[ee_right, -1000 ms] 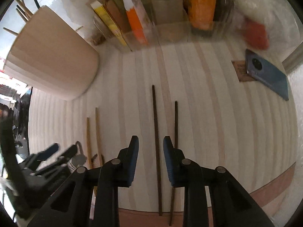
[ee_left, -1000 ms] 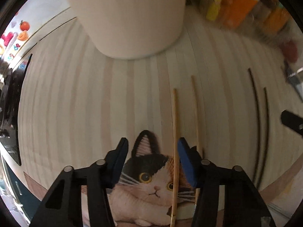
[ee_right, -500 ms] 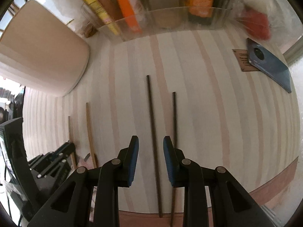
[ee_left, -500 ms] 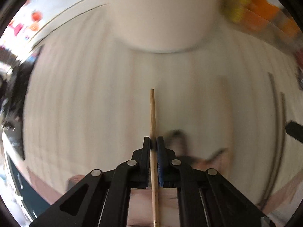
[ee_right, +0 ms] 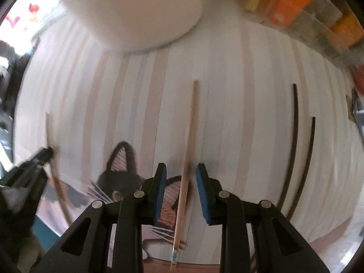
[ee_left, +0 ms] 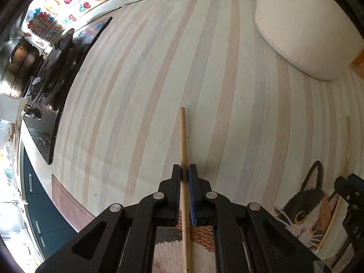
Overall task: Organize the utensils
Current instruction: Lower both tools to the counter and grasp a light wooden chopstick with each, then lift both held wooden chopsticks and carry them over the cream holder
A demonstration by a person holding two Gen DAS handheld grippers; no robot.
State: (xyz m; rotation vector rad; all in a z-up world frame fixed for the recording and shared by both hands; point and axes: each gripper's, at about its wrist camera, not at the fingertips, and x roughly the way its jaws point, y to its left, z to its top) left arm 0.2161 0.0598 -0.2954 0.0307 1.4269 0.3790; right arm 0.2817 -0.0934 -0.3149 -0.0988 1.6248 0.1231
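The left gripper [ee_left: 184,173] has clamped a chopstick [ee_left: 183,145] it straddled before, cup [ee_left: 304,25] at 1 o'clock. The right gripper [ee_right: 180,178], spread, has shifted from the dark pair [ee_right: 293,145] to straddle another stick [ee_right: 190,147]

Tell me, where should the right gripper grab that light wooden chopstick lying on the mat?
Around the thicker lower half, from straight above. The chopstick lies flat, lengthwise between the open right gripper, so its fingers can close across the thin stick.

Left claw [ee_left: 184,173] clamped tight, tilted steeply down; right claw [ee_right: 181,177] parted, pointing straight down
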